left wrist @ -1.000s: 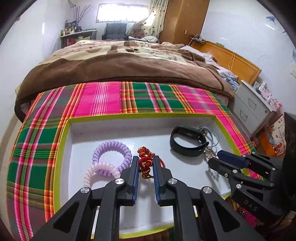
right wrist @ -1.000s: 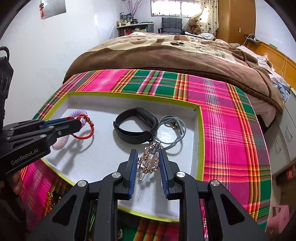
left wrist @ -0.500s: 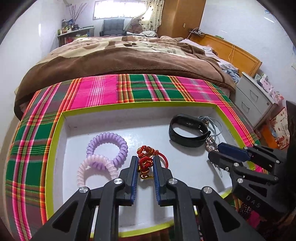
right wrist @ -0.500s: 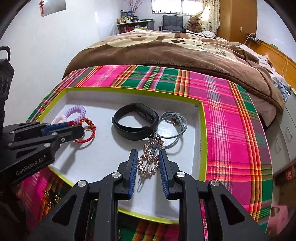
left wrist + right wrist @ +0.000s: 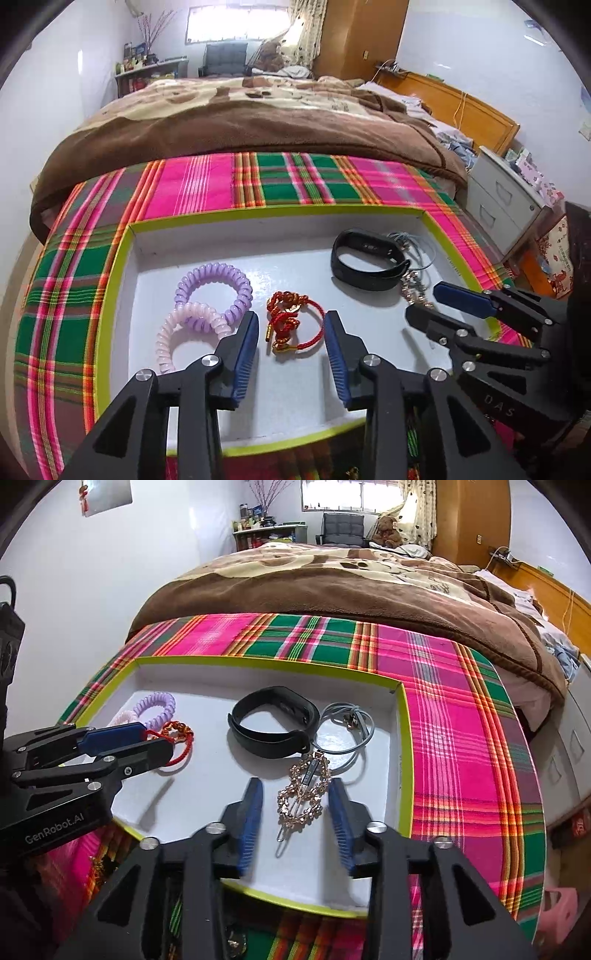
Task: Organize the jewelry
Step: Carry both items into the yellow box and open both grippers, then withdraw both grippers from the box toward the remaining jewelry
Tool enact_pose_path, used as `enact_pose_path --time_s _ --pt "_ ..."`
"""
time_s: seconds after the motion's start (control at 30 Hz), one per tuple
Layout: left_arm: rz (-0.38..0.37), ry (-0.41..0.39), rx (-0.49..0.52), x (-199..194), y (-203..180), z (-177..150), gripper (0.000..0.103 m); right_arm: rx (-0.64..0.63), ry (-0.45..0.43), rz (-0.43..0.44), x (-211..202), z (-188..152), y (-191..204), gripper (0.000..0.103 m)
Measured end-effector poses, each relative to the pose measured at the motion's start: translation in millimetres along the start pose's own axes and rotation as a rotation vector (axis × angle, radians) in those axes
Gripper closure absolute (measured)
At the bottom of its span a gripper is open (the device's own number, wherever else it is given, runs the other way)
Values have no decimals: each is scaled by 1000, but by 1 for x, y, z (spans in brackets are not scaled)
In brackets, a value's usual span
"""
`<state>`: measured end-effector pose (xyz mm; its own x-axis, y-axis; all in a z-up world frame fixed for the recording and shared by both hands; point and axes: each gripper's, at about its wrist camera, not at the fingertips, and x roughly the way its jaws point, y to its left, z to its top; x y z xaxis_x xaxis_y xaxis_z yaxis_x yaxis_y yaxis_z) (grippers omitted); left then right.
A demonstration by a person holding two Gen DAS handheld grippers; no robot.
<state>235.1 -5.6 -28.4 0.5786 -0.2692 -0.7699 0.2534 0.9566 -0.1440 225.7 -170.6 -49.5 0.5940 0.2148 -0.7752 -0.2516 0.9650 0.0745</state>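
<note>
1. The left gripper [image 5: 290, 345] had ribbed blue pads on black jaws, which were opening. A red cord bracelet [image 5: 291, 321] with knots and gold end caps lay loose on the tray floor between them, touched by neither pad.
2. The right gripper [image 5: 295, 812] was opening too, around a gold hair clip [image 5: 304, 794] of small flower-shaped links, lying free between the pads.
3. "GenRobot.AI" was printed in white on the left gripper's side in the right view; "DAS" showed on the right gripper's side in the left view.
4. Everything sat in a shallow white tray [image 5: 110, 295] with a lime-green rim.
5. Further in lay two spiral hair ties, one pale pink [image 5: 166, 339] and one lilac [image 5: 236, 284], overlapping.
6. A smooth black wristband [image 5: 273, 723] rested beside a looped grey cord [image 5: 360, 731].
7. Beyond the tray lay a pink and green plaid cloth [image 5: 443, 686], then a fuzzy brown blanket [image 5: 332, 590].
</note>
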Motion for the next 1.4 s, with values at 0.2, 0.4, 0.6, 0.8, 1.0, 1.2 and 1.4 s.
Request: enact_pose_path --time_s 0.2,0.4,0.6,0.8,1.0,1.2,1.4 --pt "9 -26 -12 -18 0 -7 61 24 -26 11 -12 -2 -2 64" --pt "4 -61 -33 -45 4 -21 61 42 -73 28 -35 -10 -1 64" --pt "26 -103 -38 -76 1 -40 61 48 -106 30 -57 -21 1 63" --pt "16 -133 -54 -102 0 -62 61 66 -129 46 -76 -38 1 63" --pt "8 -141 -68 -117 -1 -83 61 96 -135 29 -88 -59 -6 63" --pt "4 -132 -90 -121 2 -104 61 110 -139 26 -100 -79 -12 63" --pt "-8 -125 -86 -124 -1 -119 61 132 -116 47 -99 -95 -10 63"
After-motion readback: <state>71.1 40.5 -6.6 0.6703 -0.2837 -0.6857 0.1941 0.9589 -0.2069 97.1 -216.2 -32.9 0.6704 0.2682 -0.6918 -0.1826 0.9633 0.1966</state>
